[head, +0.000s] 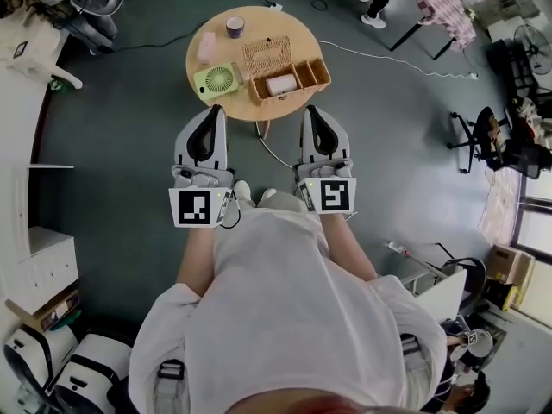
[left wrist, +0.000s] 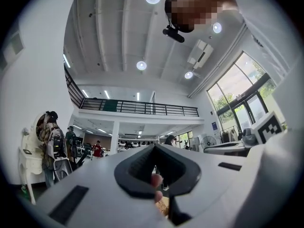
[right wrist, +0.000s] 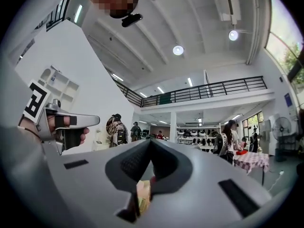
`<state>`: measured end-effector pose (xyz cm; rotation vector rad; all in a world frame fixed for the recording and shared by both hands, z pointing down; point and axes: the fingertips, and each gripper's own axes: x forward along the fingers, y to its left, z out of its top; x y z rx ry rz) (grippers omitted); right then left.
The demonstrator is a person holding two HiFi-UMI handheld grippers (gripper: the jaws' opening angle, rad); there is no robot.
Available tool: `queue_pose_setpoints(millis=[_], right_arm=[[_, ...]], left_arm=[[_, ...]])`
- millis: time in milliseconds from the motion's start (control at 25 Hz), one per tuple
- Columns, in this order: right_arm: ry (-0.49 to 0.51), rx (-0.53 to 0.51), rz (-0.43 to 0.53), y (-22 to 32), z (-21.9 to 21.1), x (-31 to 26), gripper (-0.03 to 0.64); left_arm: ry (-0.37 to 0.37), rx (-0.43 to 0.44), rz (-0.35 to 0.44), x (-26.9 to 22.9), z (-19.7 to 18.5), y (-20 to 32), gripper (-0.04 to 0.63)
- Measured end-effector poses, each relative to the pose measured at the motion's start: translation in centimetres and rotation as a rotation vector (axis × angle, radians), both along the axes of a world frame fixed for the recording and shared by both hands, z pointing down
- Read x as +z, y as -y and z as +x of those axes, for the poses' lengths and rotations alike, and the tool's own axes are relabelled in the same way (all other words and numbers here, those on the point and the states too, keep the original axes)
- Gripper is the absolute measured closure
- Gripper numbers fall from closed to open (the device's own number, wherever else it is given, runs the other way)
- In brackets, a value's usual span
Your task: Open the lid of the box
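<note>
- A round table is seen on a dark grey floor.
- The wicker box is set at the table's near right edge, with its lid raised behind it.
- The left gripper and right gripper are held short of the table, jaws pressed together on nothing.

The table bears one wicker box, one fan, one pink cup (and one purple container).

Round table, green fan, pink cup
</note>
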<state>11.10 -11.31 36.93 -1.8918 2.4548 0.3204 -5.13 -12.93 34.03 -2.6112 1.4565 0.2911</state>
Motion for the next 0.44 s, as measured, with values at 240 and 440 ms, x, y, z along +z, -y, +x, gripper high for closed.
queue_pose_setpoints(millis=[240, 440], right_arm=[[0.02, -0.058, -0.01, -3.9, 1.4, -0.3, 0.618], [0.026, -0.081, -0.005, -6.7, 3.1, -0.6, 0.618]], left_arm=[[-0.007, -0.014, -0.023, -0.4, 2.0, -5.3, 0.598], [0.01, -0.013, -0.036, -0.4, 3.9, -9.4, 0.598]])
